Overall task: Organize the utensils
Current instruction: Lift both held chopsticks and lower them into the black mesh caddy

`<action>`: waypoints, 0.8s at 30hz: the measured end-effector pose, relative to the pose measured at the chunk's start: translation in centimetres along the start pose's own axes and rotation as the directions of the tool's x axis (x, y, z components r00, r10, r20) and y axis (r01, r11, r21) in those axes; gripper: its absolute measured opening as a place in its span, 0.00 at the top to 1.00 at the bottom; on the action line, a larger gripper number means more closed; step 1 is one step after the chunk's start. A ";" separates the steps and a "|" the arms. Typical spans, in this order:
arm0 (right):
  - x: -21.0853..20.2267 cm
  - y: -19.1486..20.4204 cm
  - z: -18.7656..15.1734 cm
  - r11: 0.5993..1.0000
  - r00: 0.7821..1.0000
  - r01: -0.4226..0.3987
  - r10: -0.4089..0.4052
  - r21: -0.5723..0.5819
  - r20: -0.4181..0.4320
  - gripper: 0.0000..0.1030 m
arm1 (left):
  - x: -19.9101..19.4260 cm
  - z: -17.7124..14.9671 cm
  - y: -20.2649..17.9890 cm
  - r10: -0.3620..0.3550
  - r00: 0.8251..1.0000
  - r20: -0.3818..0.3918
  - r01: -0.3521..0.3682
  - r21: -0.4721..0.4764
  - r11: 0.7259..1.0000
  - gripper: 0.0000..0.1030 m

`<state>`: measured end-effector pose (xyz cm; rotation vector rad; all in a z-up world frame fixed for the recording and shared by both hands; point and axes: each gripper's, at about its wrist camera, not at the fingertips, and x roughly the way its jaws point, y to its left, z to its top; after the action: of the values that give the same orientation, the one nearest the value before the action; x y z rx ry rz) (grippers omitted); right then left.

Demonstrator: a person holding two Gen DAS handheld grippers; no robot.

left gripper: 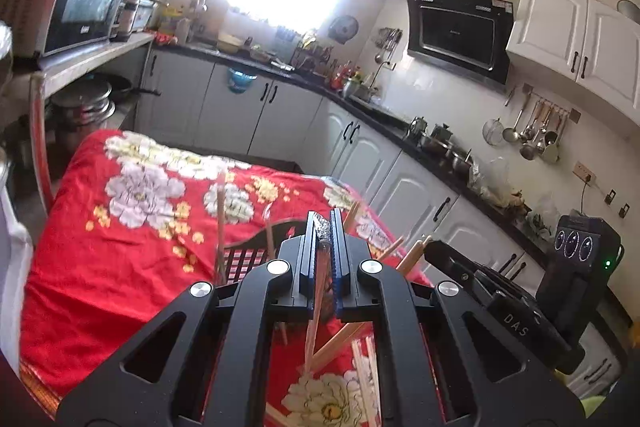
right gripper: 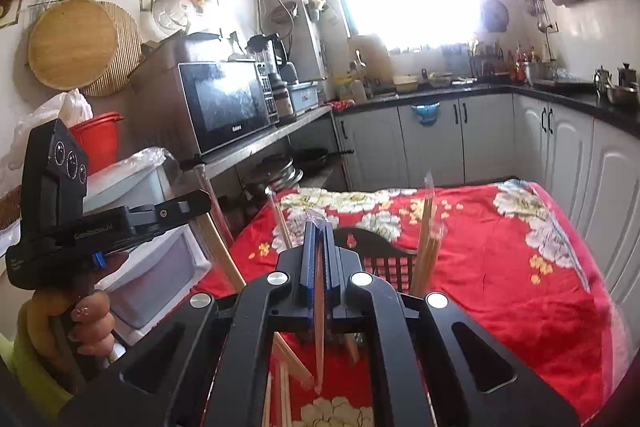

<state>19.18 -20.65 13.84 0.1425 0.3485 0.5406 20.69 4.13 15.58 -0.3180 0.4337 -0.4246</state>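
Observation:
My left gripper (left gripper: 324, 227) is shut on a plastic-wrapped pair of chopsticks (left gripper: 316, 319), held upright above a dark slotted utensil holder (left gripper: 248, 255) on the red floral cloth. My right gripper (right gripper: 316, 231) is shut on another wrapped pair of chopsticks (right gripper: 319, 331), just left of the same holder (right gripper: 380, 259). Several wrapped chopsticks (right gripper: 426, 247) stand in the holder. More wrapped pairs (left gripper: 366, 371) lie on the cloth below both grippers. The right gripper's body (left gripper: 520, 307) shows at the left view's right; the left gripper's body (right gripper: 80, 227) shows at the right view's left.
The table under the red floral cloth (left gripper: 120, 267) fills the foreground. White cabinets with a black countertop (left gripper: 400, 135) run behind and to the right. A shelf with a microwave (right gripper: 224, 103) and a white storage bin (right gripper: 140, 227) stand to the left.

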 end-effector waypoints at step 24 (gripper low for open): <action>0.7 1.2 8.2 0.996 0.990 0.030 -0.019 -0.082 0.139 0.97 | -0.1 7.9 -2.2 0.048 0.987 0.156 -0.063 0.089 0.994 0.97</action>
<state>22.13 -19.64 21.55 0.0938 0.1916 0.5172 23.57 3.85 23.23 -0.2451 0.2708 -0.3620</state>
